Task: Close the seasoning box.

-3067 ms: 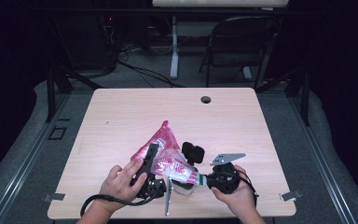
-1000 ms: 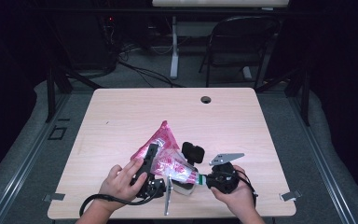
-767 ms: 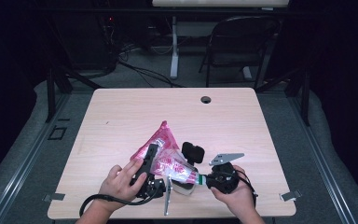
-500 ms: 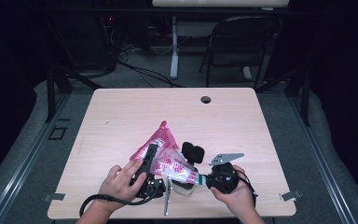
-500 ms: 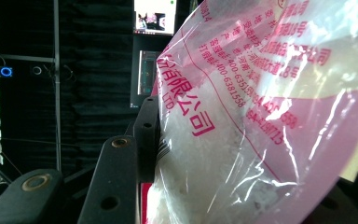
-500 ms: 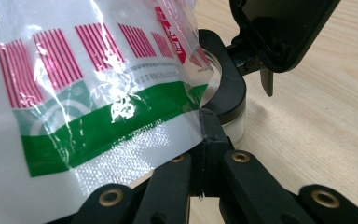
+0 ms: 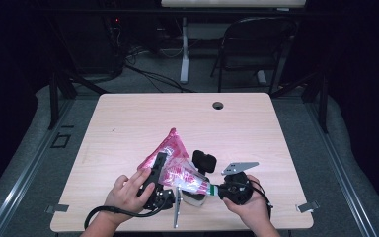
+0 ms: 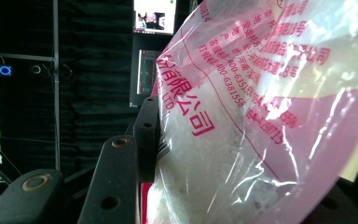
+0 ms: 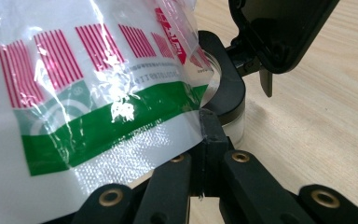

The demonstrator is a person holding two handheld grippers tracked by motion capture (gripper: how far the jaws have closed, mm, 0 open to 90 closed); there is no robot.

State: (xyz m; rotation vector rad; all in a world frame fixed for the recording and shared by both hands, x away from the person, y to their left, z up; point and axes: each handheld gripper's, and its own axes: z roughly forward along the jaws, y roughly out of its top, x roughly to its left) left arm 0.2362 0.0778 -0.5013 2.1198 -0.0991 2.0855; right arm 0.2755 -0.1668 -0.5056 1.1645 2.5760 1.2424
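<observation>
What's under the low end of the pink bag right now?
Under the pink bag, a clear jar with a black rim stands on the table, its flip lid raised. The bag covers the jar's mouth, so its contents are hidden.

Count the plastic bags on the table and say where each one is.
1. The pink-printed bag lies at the table's near middle, held between the left gripper and the right gripper, over a black-lidded jar. None seems hidden.
</observation>
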